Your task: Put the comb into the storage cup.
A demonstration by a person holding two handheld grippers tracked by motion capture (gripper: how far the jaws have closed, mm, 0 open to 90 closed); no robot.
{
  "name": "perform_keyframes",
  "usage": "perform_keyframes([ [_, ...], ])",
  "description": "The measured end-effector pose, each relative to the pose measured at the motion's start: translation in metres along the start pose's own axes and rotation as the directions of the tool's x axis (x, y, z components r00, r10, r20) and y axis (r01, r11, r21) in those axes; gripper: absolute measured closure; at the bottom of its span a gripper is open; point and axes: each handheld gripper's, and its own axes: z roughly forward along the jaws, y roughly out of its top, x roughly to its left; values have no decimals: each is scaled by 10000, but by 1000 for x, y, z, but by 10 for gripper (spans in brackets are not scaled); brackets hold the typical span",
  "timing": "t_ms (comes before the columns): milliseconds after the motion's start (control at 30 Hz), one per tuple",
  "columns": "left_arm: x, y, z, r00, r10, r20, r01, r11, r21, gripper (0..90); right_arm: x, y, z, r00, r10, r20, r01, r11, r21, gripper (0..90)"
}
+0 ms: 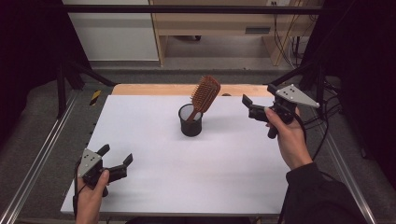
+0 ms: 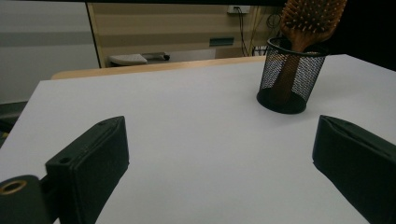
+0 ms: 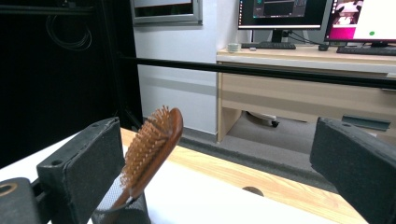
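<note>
Two grippers had their jaws released: the left gripper (image 1: 116,159) at seven o'clock, the right gripper (image 1: 252,106) at two o'clock of the cup (image 1: 190,122) holding the hairbrush (image 1: 204,94).

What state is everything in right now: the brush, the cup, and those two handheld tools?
Brush: handle down in the cup, leaning, head sticking out.
Cup: upright on the table.
Left tool: open, holding nothing.
Right tool: open, held above the table, holding nothing.

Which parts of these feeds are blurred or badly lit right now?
High view: dark surround, evenly lit white table. Left gripper view: near tool soft, black mesh cup sharp. Right gripper view: brown wooden hairbrush slightly soft, left side dark.
</note>
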Motion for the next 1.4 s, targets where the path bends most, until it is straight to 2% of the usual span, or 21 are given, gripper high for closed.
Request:
perform_keyframes([
  [267, 7, 1, -9, 9997, -185, -144, 181, 9995, -276, 42, -1, -22, -24, 9997, -233, -17, 233, 9997, 31, 31],
  [433, 6, 1, -10, 9998, -62, -172, 56, 9994, -337, 42, -3, -37, -38, 9999, -114, 39, 114, 9999, -9, 31],
  [833, 7, -1, -21, 9998, 36, -212, -46, 9987, -500, 46, -6, -74, -64, 10000, 4, 99, -9, 9989, 463, 32],
  [1000, 11, -2, -25, 9997, -161, -200, 148, 9981, -594, 46, -5, -87, -74, 9999, 61, 125, -69, 9979, 638, 33],
  [1167, 11, -2, -25, 9997, -174, -156, 163, 9975, -691, 47, -4, -101, -80, 9997, 93, 246, -111, 9969, 778, 33],
  [1233, 11, -2, -25, 9998, -173, -127, 164, 9972, -725, 47, -4, -107, -83, 9995, 215, 250, -231, 9975, 670, 33],
  [1400, 10, -1, -26, 9999, -69, -100, 61, 9964, -849, 47, -5, -122, -86, 9994, 169, 309, -197, 9956, 919, 33],
])
